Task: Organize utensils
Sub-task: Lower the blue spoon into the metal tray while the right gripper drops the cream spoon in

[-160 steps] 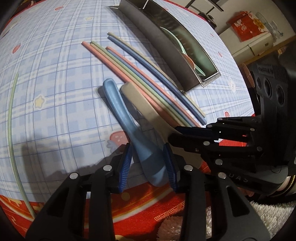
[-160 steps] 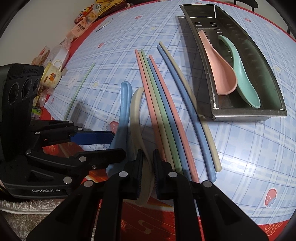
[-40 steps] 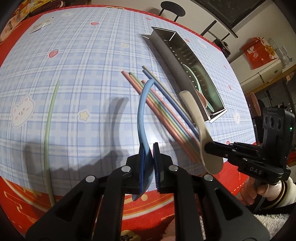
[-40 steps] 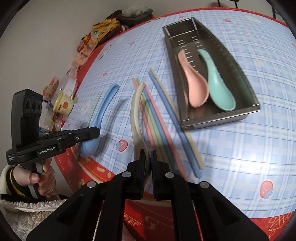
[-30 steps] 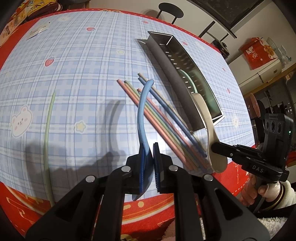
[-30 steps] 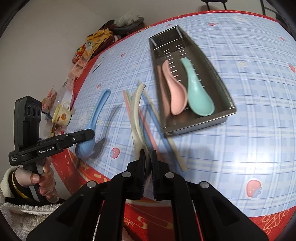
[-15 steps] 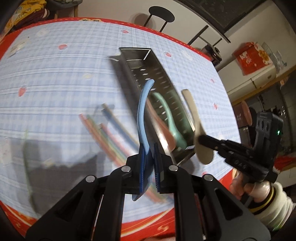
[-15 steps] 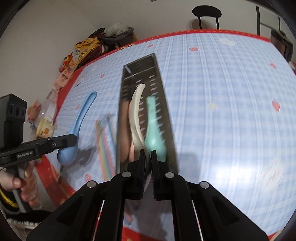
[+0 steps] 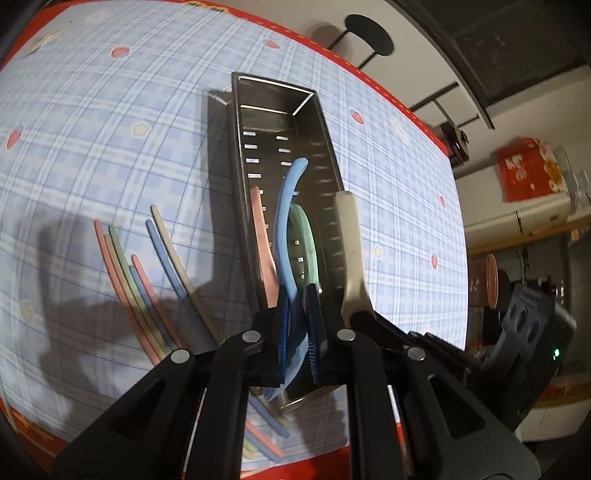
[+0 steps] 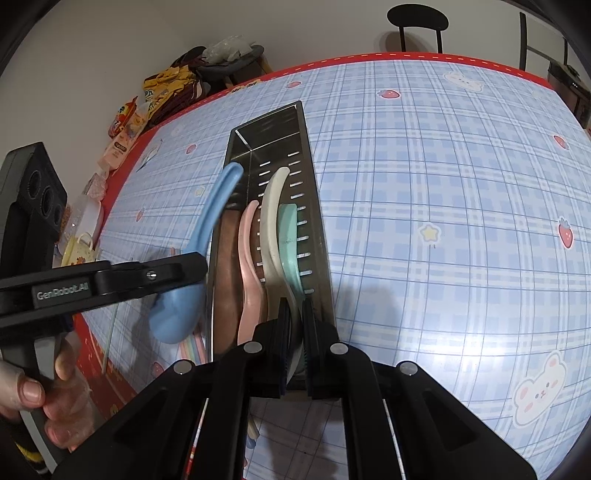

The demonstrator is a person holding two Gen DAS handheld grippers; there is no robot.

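My left gripper point(image 9: 298, 334) is shut on a blue spoon point(image 9: 286, 236) and holds it over the steel tray point(image 9: 275, 96). My right gripper point(image 10: 294, 341) is shut on a cream spoon point(image 10: 271, 218), held just above the tray point(image 10: 269, 122) between a pink spoon point(image 10: 246, 254) and a green spoon point(image 10: 291, 243) that lie inside. The cream spoon also shows in the left wrist view point(image 9: 352, 251), and the blue spoon in the right wrist view point(image 10: 199, 243). Several coloured chopsticks point(image 9: 129, 273) lie on the cloth left of the tray.
The blue plaid tablecloth point(image 10: 443, 184) has a red border. Snack packets and a mug point(image 10: 79, 247) sit at the table's far left edge. A black stool point(image 10: 417, 18) stands beyond the table. A red box and fridge point(image 9: 528, 177) are at the right.
Both grippers have carried their spoons from the table's front edge over to the tray. The spoons now hang lengthwise over it, the cream one low between the pink and green spoons.
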